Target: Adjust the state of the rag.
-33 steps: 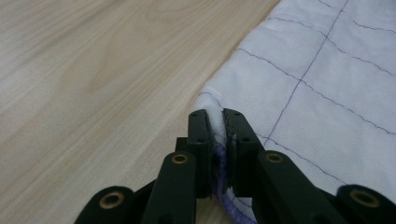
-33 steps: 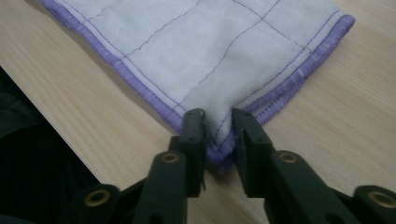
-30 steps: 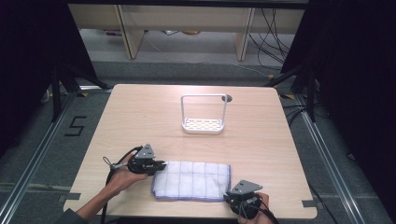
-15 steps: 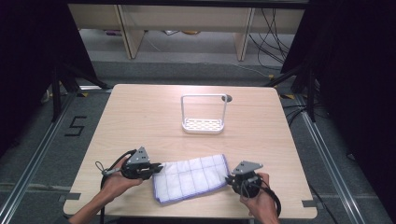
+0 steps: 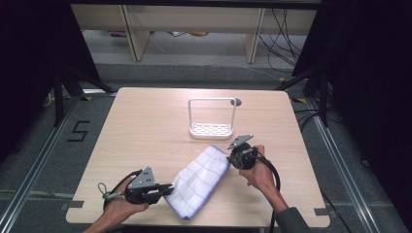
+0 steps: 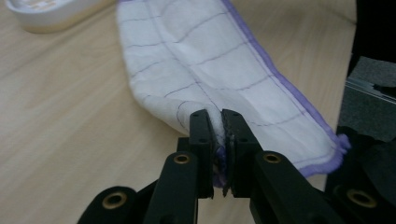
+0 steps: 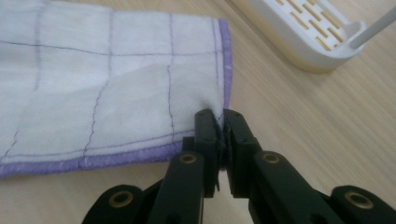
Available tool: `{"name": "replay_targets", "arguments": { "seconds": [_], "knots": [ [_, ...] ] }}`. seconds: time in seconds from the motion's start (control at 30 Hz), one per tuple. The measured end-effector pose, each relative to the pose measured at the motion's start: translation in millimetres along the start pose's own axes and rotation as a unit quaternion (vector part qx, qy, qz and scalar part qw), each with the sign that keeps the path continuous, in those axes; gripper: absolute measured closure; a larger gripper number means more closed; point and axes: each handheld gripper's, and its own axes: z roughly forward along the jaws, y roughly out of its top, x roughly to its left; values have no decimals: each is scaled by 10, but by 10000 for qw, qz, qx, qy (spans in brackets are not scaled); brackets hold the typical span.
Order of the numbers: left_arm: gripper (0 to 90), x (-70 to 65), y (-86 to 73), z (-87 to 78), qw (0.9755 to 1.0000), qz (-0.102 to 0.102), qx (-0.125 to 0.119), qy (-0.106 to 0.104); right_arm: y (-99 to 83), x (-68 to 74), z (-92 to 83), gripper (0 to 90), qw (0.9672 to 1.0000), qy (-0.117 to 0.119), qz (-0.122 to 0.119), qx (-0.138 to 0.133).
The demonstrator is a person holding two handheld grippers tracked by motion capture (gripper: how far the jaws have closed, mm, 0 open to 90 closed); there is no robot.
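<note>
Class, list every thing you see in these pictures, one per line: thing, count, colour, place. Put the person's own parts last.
Table: one, light wood, centre of the high view.
Cloth: one, white with purple lines and hem, on the table's near half, lying slantwise.
Rack: one, white, slotted base with a hoop handle, beyond the cloth.
Shelves: pale wood, behind the table.
Cables: several, dark, floor at the back right.
Left hand-held gripper: one, black, shut on the cloth's near end.
Right hand-held gripper: one, black, shut on the cloth's far corner.
</note>
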Motion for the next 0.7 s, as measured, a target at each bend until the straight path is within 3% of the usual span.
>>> {"name": "replay_targets", "arguments": {
  "seconds": [0.07,0.17,0.2,0.23,0.27,0.3,0.37,0.43,0.47,0.5,0.6,0.63,0.7],
  "knots": [
    [821,-124,-36,122,9994,98,163,-304,49,-53,145,855,10000,-4,6,77],
    [820,-222,-50,240,9989,-28,163,-434,78,-98,276,852,9999,20,-34,161],
    [818,-210,-38,250,9985,174,288,-429,82,-99,310,851,9998,16,11,216],
    [817,-250,-37,284,9986,6,185,-498,85,-112,340,848,9998,-2,-8,211],
    [814,-249,-23,290,9980,111,289,-559,87,-130,362,840,9998,3,-17,215],
    [808,-282,-21,312,9983,33,236,-536,88,-157,382,816,9997,110,-16,194],
    [783,-291,-20,338,9973,47,285,-670,79,-184,373,741,9996,-87,192,212],
    [718,-258,-13,321,9962,14,303,-818,66,-229,332,662,9990,-49,317,314],
    [647,-258,-13,321,9962,14,303,-818,66,-229,332,662,9990,-49,317,314],
    [603,-202,-3,269,9961,-165,157,-849,49,-255,246,597,9984,-220,502,160],
    [516,-129,38,187,9969,-287,17,-735,25,-291,114,551,9965,-165,794,-213],
    [480,-16,107,117,9973,-372,-159,-606,21,-297,69,537,9956,-146,892,-237],
    [452,107,192,77,9978,-476,-230,-403,11,-302,35,506,9931,-146,1113,-353]
  ]
}}
